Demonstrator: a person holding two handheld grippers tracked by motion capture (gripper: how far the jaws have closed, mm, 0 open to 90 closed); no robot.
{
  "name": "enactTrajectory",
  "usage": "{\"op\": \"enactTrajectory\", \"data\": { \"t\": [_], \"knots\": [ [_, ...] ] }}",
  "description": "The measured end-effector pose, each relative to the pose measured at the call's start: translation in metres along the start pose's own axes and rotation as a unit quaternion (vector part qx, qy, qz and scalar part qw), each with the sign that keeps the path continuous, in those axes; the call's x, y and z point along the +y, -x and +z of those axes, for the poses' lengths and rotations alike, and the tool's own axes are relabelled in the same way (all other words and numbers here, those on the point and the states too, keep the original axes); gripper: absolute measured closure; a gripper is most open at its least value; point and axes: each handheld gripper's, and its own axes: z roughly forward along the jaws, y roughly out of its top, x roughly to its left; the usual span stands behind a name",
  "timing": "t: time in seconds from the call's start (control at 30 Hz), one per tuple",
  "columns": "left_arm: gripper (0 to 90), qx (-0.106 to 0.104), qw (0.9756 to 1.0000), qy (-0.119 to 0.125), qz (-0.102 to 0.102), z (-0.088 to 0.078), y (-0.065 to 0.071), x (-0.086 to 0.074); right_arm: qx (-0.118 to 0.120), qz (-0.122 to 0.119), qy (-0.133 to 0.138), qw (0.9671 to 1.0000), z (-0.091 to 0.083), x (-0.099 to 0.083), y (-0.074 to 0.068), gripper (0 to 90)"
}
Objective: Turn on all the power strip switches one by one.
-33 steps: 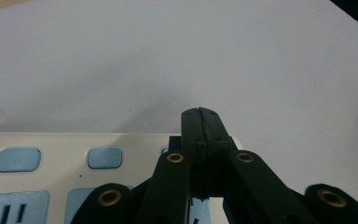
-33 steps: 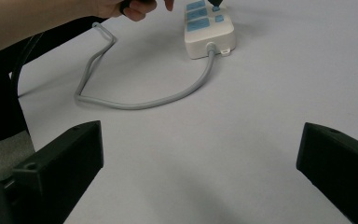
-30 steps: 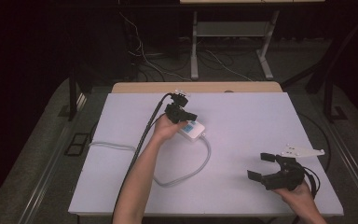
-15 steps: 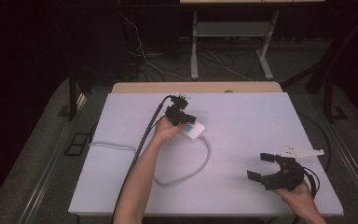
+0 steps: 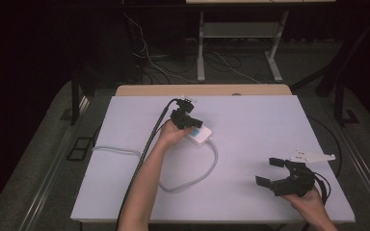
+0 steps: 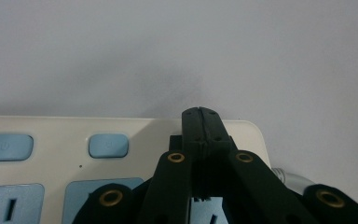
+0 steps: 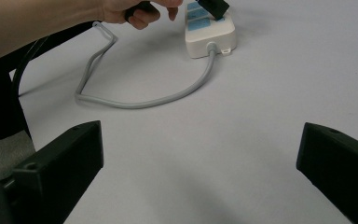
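White and pale blue, the power strip (image 5: 200, 134) lies near the middle of the desk (image 5: 270, 120), a little toward its far edge, and everything else is best placed from it. Its grey cord (image 5: 192, 178) leaves the strip's right-hand end, loops toward the near edge of the desk, then runs off to the left of the strip. The left gripper (image 5: 187, 119) sits right over the strip's left part, held by the left hand (image 5: 171, 135), its black cable trailing back along the forearm. In the left gripper view its jaws are pressed together with nothing between them, their tips above the strip's top face next to a pale blue switch (image 6: 108, 145); whether the tips actually touch the plastic is hard to tell from this angle. The right gripper (image 5: 272, 172) rests well apart from the strip, toward the near right corner of the desk, held by the right hand (image 5: 310, 204). Its jaws stand wide apart and empty, with bare desk between them in the right gripper view, facing the strip.
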Motion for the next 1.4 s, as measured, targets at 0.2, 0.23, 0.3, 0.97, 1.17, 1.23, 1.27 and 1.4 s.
{"op": "enactTrajectory", "data": {
  "t": [0.2, 0.23, 0.3, 0.97, 1.17, 1.23, 1.27, 1.4],
  "knots": [
    [90.0, -0.010, 0.9999, -0.004, -0.008, 0.001, -0.004, 0.000, 0.002, 0.001, 0.002, 1.0000, -0.001, 0.000, 0.000, 0.4],
    [90.0, -0.010, 0.9999, -0.004, -0.008, 0.001, -0.004, 0.000, 0.002, 0.001, 0.003, 1.0000, -0.001, 0.000, 0.000, 0.4],
    [90.0, -0.014, 0.9998, -0.006, -0.013, 0.002, -0.005, 0.000, 0.002, 0.003, 0.003, 1.0000, -0.001, 0.000, 0.000, 0.4],
    [90.0, -0.009, 0.9997, 0.001, -0.023, 0.000, -0.003, 0.000, 0.000, 0.004, 0.006, 1.0000, -0.002, 0.000, 0.002, 0.5],
    [89.9, -0.006, 0.9998, 0.004, -0.018, -0.001, -0.004, 0.000, -0.002, 0.005, 0.004, 1.0000, -0.001, 0.000, 0.002, 0.5],
    [89.9, -0.007, 0.9997, 0.009, -0.020, -0.005, -0.006, 0.001, -0.002, 0.006, 0.004, 1.0000, -0.001, 0.000, 0.003, 0.4],
    [89.9, -0.007, 0.9997, 0.009, -0.020, -0.005, -0.006, 0.001, -0.002, 0.006, 0.004, 1.0000, -0.001, 0.000, 0.003, 0.4],
    [89.9, -0.002, 0.9998, 0.012, -0.018, -0.012, -0.007, 0.003, -0.002, 0.006, 0.004, 1.0000, -0.001, 0.000, 0.003, 0.4]
  ]
}}
